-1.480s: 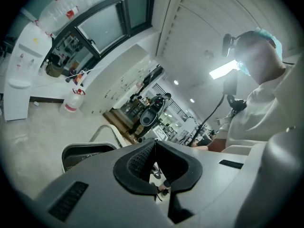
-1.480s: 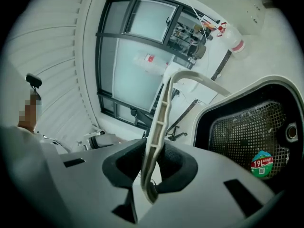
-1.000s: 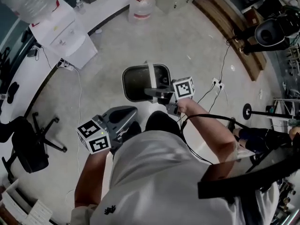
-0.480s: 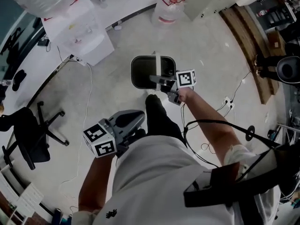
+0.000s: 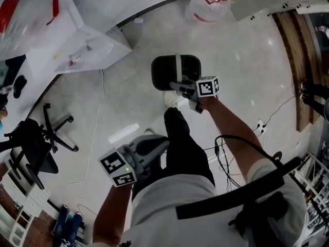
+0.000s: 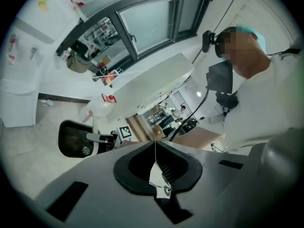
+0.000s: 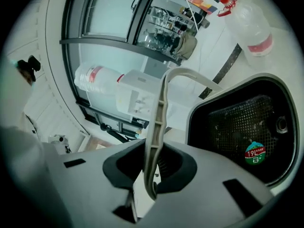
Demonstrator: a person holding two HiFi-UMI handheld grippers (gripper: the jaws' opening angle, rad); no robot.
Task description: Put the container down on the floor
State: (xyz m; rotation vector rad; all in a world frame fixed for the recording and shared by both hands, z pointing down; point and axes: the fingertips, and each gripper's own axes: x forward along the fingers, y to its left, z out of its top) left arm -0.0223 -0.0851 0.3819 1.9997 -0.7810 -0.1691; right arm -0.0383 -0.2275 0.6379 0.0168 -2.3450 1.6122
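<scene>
A round coloured sticker (image 7: 255,153) on the inner wall of the black container (image 7: 237,122) reads "19L" in white on a red band, with smaller print beneath it too fine to make out. The red band around the water bottle (image 7: 251,25) is too small to read

A red-capped water jug (image 5: 212,6) stands on the floor (image 5: 128,94); a black office chair (image 5: 32,151) sits well apart.

Dark open-topped container (image 5: 164,73), rounded-square, pale handle (image 5: 178,66) upright
</scene>
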